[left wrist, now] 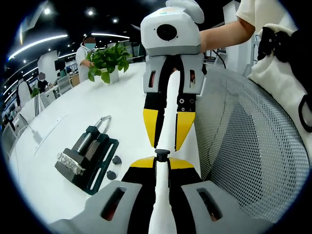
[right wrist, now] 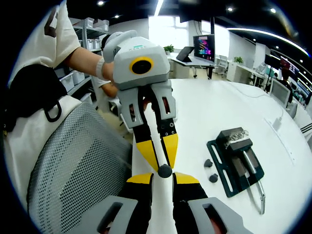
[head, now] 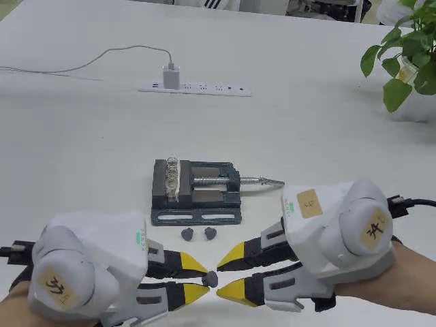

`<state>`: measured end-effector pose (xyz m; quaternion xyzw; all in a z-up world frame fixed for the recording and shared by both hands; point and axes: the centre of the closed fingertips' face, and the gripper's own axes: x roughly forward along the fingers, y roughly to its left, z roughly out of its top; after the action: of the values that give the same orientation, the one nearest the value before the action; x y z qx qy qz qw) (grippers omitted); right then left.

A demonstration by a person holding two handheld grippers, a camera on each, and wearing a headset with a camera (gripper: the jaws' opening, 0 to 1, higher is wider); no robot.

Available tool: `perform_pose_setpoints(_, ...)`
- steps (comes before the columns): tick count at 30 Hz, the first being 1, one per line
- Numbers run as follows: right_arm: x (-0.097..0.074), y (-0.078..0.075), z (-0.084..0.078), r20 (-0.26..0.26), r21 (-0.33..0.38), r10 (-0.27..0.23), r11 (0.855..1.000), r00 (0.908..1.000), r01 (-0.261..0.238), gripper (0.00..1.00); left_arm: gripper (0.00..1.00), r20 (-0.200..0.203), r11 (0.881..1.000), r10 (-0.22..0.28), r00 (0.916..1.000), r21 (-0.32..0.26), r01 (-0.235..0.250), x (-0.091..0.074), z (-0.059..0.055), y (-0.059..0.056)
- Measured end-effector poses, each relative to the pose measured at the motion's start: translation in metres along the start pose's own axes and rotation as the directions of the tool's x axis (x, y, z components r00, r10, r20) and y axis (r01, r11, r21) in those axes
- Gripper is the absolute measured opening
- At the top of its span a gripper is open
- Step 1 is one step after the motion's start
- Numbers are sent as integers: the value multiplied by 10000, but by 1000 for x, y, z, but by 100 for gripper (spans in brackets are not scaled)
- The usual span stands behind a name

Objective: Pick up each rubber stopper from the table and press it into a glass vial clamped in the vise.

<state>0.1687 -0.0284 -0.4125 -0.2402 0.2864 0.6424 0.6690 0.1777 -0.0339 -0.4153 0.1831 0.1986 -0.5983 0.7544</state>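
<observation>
risk of a dropped small dark grey rubber stopper point(head: 210, 278), pinched at the jaw tips of the left gripper point(head: 204, 278), from an off-centre bite by the spread jaws of the right gripper point(head: 220, 278) directly opposite.

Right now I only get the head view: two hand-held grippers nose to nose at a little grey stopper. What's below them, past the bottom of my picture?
Observer: Both gripper views show a grey mesh chair just off the front of the table, close beside the stopper.
Visitor: Is anyone near that plant on my right?
Observer: Yes. The left gripper view shows a person standing right beside the potted plant.
Visitor: And what's off to my left?
Observer: The right gripper view shows a lit monitor there, beyond the table.
</observation>
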Motion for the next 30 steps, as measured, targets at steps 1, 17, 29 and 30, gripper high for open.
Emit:
perform_pose_setpoints(1, 1, 0, 0, 1, -7, -4, 10000, 10000, 4, 11, 5, 12, 10000, 2, 10000, -10, -2, 0, 0, 0)
perform_pose_setpoints(17, 1, -3, 3, 38, -47, -111, 9999, 9999, 112, 10, 5, 273, 9993, 95, 9996, -372, -84, 0, 3, 1)
perform_pose_setpoints(29, 0, -7, 5, 65, -58, -366, 9993, 9993, 367, 8, 5, 431, 9983, 269, 9987, -525, -247, -1, 5, 4)
perform_pose_setpoints(30, -1, -7, 5, 67, -6, -342, 9994, 9994, 342, 8, 5, 433, 9985, 257, 9987, -484, -236, -1, 5, 4)
